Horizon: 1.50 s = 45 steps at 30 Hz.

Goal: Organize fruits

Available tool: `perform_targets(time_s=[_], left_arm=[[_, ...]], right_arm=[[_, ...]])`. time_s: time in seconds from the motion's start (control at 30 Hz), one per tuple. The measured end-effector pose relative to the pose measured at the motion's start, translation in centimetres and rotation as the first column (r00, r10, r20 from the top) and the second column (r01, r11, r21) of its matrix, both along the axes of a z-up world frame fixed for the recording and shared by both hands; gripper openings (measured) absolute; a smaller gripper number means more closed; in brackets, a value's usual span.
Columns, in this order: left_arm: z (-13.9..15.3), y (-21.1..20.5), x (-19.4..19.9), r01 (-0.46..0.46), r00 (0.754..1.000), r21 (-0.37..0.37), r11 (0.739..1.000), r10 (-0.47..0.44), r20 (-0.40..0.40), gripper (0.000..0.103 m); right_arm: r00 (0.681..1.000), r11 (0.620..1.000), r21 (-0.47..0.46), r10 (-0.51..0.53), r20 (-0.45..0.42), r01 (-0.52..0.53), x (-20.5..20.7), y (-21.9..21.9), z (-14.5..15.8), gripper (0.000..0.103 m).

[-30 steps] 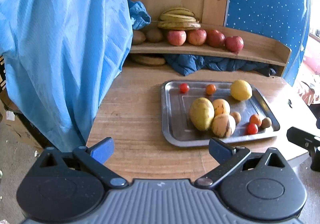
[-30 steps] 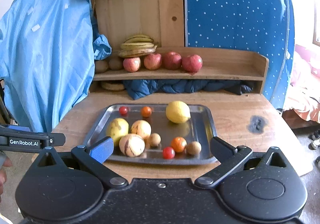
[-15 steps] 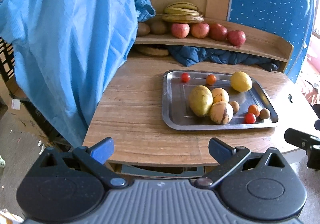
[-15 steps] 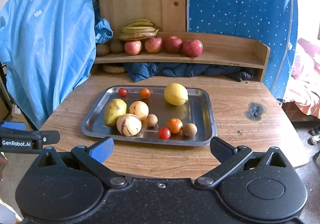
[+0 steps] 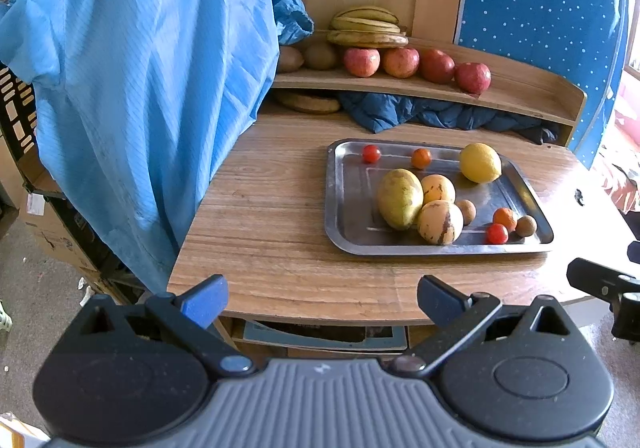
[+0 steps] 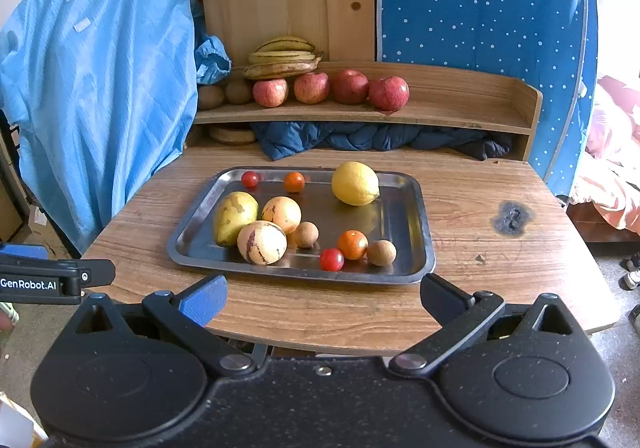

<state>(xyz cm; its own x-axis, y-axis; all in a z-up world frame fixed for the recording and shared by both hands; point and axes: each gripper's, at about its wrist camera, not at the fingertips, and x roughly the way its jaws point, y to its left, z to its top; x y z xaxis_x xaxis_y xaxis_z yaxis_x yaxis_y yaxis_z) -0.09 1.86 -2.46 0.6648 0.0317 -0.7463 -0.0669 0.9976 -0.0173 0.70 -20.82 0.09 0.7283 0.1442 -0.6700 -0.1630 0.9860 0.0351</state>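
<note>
Left wrist view: we're holding the left hand-held gripper (image 5: 320, 298) back off the near edge of the table (image 5: 272, 216), jaws spread wide, carrying nothing. The steel tray (image 5: 340, 208) is sitting right of centre, holding a lemon (image 5: 479, 162), a mango (image 5: 399, 198), two pale striped melons, cherry tomatoes, small oranges and brown longan-like fruits, all loose and mixed. The shelf (image 5: 520, 88) behind is carrying bananas (image 5: 368, 26), four apples (image 5: 416, 64) in a row, and kiwis at the left end.

Right wrist view: the right hand-held gripper (image 6: 322, 298) is likewise hanging short of the table, jaws apart and empty, roughly centred on the tray (image 6: 416, 232). The cherry tomato (image 6: 331, 259), orange (image 6: 352, 244) and longan (image 6: 381, 252) are lying nearest its fingers.

Our read: we're standing off between grasps. Shelf fruit is looking sorted by kind, tray fruit isn't, so this fits either mid-sorting or a finished layout; we can't tell which. Any pick from the tray would need a careful close on small round fruit that's liable to roll.
</note>
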Motion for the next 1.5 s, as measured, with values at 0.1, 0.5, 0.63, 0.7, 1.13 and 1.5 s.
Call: perform_targets(time_s=[0.1, 0.5, 0.63, 0.7, 1.13, 1.5], left_arm=[[0.02, -0.04, -0.03, -0.002, 1.0, 0.0, 1.0, 0.002, 0.0, 0.102], [0.11, -0.09, -0.46, -0.007, 1.0, 0.0, 1.0, 0.007, 0.001, 0.102], [0.18, -0.05, -0.56, -0.008, 1.0, 0.001, 1.0, 0.008, 0.0, 0.102], [0.2, 0.0, -0.67, -0.009, 1.0, 0.002, 1.0, 0.009, 0.0, 0.102], [0.29, -0.11, -0.67, -0.014, 1.0, 0.007, 1.0, 0.014, -0.005, 0.102], [0.1, 0.01, -0.13, -0.009, 1.0, -0.001, 1.0, 0.009, -0.013, 0.102]], right_arm=[[1.0, 1.0, 0.0, 0.001, 0.0, -0.001, -0.05, -0.02, -0.01, 0.102], [1.0, 1.0, 0.0, 0.0, 0.001, 0.0, -0.39, 0.01, 0.04, 0.102], [1.0, 1.0, 0.001, -0.001, 0.0, 0.001, -0.32, 0.02, 0.04, 0.102], [1.0, 1.0, 0.003, 0.0, 0.0, 0.0, -0.58, -0.04, 0.05, 0.102], [1.0, 1.0, 0.009, 0.011, -0.007, -0.011, -0.64, -0.17, 0.17, 0.102], [1.0, 1.0, 0.009, 0.012, -0.01, -0.012, -0.34, -0.33, 0.03, 0.102]])
